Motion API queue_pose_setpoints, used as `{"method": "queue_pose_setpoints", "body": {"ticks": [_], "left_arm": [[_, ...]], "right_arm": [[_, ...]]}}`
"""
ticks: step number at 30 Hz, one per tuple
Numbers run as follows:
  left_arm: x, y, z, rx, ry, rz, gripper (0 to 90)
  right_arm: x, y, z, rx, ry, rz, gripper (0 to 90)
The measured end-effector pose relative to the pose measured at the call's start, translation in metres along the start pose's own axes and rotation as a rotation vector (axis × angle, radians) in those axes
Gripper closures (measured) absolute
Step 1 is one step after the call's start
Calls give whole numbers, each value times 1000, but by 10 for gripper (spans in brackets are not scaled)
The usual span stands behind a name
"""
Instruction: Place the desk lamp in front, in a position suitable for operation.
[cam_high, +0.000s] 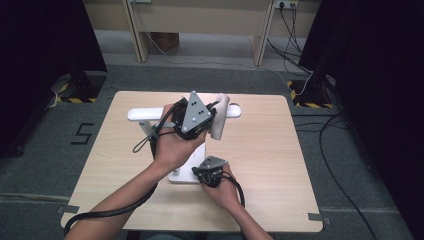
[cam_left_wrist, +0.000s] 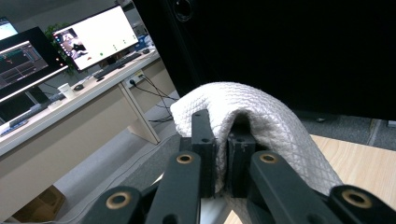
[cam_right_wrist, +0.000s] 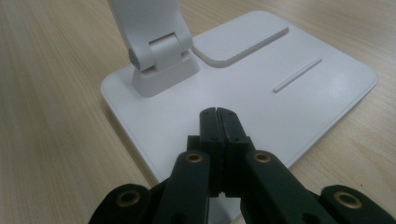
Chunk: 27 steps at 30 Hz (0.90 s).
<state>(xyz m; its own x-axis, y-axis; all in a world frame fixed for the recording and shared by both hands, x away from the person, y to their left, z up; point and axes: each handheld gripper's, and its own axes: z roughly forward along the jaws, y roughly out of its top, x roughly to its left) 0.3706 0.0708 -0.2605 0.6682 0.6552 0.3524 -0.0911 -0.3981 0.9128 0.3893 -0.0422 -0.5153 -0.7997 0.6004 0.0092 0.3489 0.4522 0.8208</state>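
High view: a wooden table (cam_high: 260, 150) carries a white desk lamp (cam_high: 150, 114) whose flat base (cam_right_wrist: 289, 93) the right gripper (cam_right_wrist: 217, 112), jaws closed on nothing, presses down, probably to steady it. The left gripper (cam_left_wrist: 219, 135) is clamped on a white quilted cloth (cam_left_wrist: 261, 116) held against the lamp's bar, apparently for wiping. There are no containers on the table.

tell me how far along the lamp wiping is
Done: the left gripper is shut on the white cloth, and the right gripper, jaws shut, is pressed down on the lamp base to steady it. In hand: the cloth is up at the lamp's head bar. Left: I cannot tell how much of the bar has been wiped.
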Motion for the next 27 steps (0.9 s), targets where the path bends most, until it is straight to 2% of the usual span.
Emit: {"method": "queue_pose_setpoints", "body": {"ticks": [27], "left_arm": [[-10, 11, 22, 12, -24, 12, 845]], "right_arm": [[1, 0, 0, 4, -1, 9, 900]]}}
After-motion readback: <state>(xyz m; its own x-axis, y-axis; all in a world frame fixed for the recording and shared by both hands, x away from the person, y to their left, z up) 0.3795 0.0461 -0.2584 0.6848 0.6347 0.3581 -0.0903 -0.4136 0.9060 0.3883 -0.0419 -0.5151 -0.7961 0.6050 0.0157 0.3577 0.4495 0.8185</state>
